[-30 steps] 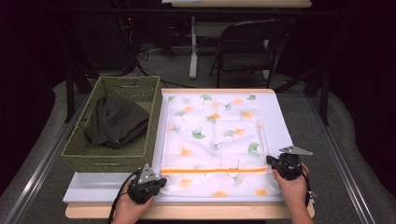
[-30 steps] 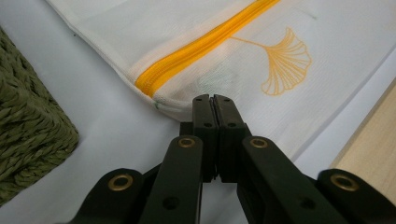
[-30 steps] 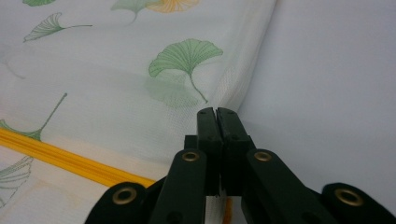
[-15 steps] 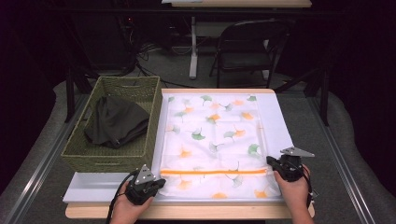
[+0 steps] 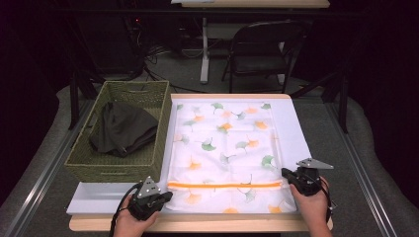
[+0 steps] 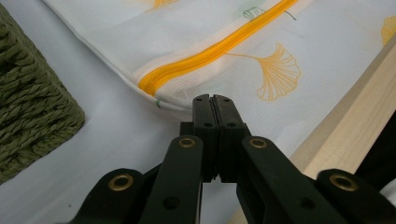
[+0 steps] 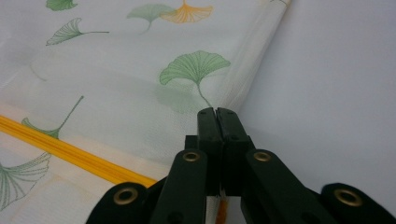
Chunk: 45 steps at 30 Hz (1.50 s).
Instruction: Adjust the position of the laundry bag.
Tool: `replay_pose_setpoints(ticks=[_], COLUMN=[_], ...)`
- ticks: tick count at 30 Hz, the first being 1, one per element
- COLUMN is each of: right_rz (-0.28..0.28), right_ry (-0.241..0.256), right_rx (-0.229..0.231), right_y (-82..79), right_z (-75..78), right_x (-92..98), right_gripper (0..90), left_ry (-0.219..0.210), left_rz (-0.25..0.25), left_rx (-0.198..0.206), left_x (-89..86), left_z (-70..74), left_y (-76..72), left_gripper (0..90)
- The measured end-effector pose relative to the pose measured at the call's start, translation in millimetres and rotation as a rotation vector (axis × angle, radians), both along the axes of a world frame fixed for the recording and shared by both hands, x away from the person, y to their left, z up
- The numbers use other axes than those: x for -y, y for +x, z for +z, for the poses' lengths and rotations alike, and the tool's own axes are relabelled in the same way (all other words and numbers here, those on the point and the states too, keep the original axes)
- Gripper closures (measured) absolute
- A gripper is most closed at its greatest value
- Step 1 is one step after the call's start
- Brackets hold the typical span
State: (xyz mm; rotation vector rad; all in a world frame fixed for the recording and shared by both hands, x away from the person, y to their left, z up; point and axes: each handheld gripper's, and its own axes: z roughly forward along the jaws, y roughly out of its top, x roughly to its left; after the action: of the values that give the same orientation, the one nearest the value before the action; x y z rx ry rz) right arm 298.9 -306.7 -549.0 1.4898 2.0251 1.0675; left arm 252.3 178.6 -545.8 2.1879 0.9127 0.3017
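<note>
A white mesh bag (image 5: pixel 225 148) printed with green and orange leaves lies flat on a white board (image 5: pixel 292 123), its orange zipper (image 5: pixel 225 185) running across near the front. My left gripper (image 5: pixel 168 195) rests at the bag's near left corner, jaws shut. In the left gripper view its tips (image 6: pixel 214 98) sit over the bag's edge just below the zipper (image 6: pixel 210 51) end, nothing seen between them. My right gripper (image 5: pixel 285 172) is at the bag's right edge, also shut. In the right gripper view its tips (image 7: pixel 217 111) lie on that edge beside a green leaf print.
A green woven basket (image 5: pixel 118 168) holding a dark garment (image 5: pixel 121 128) stands left of the bag, close to the left gripper (image 6: pixel 32 107). The table's wooden front edge (image 5: pixel 197 223) runs just behind both hands. A folding chair (image 5: pixel 262 49) stands beyond the table.
The left gripper has drawn slightly back toward the front edge. The right gripper and the bag have barely moved.
</note>
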Motion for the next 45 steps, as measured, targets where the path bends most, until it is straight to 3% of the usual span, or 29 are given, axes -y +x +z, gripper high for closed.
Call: replay_pose_setpoints(ticks=[11, 26, 34, 38, 42, 45], right_rz=[0.009, -0.007, -0.003, -0.004, -0.001, 0.005], right_ry=[0.007, 0.012, 0.013, 0.007, -0.006, -0.009], right_rx=[-0.007, -0.055, -0.080, -0.082, -0.084, -0.081], right_y=[-6.3, -10.7, -11.8, -11.5, -12.2, -12.9], right_z=[1.9, 0.8, 0.0, 0.2, 1.7, 2.2], right_x=[-1.0, 0.1, -0.9, -1.2, -2.9, -3.5], right_gripper=[89.1, 89.2, 88.0, 83.8, 78.4, 76.0], left_ry=[-0.001, 0.015, 0.013, 0.008, -0.028, -0.018], left_rz=[-0.006, -0.006, -0.003, 0.007, 0.012, 0.015], left_rx=[-0.017, -0.025, -0.051, -0.070, -0.072, -0.063], left_x=[-0.6, 0.3, -1.6, -1.6, -4.0, -5.8], left_z=[1.1, -1.7, -2.8, -3.0, 1.4, 3.8], left_y=[-8.4, -16.0, -17.3, -17.0, -15.0, -14.4], left_gripper=[89.4, 89.3, 88.6, 82.8, 76.4, 69.9])
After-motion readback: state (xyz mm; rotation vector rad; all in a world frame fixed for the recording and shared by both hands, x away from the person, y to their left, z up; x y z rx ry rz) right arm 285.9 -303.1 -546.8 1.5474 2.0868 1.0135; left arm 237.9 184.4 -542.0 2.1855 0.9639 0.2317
